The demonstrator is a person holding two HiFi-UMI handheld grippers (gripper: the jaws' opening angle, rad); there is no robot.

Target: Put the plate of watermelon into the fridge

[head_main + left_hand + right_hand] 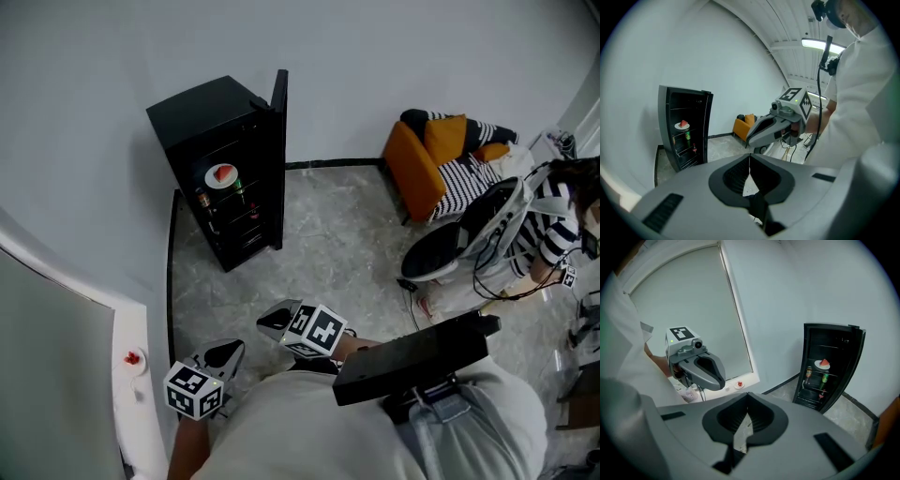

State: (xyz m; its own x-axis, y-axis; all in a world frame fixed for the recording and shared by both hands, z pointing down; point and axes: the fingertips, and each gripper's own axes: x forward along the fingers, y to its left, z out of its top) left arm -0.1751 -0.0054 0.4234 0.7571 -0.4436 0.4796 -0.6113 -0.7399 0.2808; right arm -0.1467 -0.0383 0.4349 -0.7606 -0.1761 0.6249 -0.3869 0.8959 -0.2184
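The white plate of watermelon rests on an upper shelf inside the black fridge, whose door stands open. The plate also shows small in the left gripper view and in the right gripper view. Both grippers hover low over the floor, well short of the fridge. My left gripper is shut and empty, its jaws meeting edge to edge. My right gripper is likewise shut with nothing held. Each gripper appears in the other's view: right gripper, left gripper.
Bottles stand on the fridge's lower shelves. An orange armchair with cushions sits at the back right, beside a black chair and a person in a striped top. A white ledge with a small red thing runs along the left.
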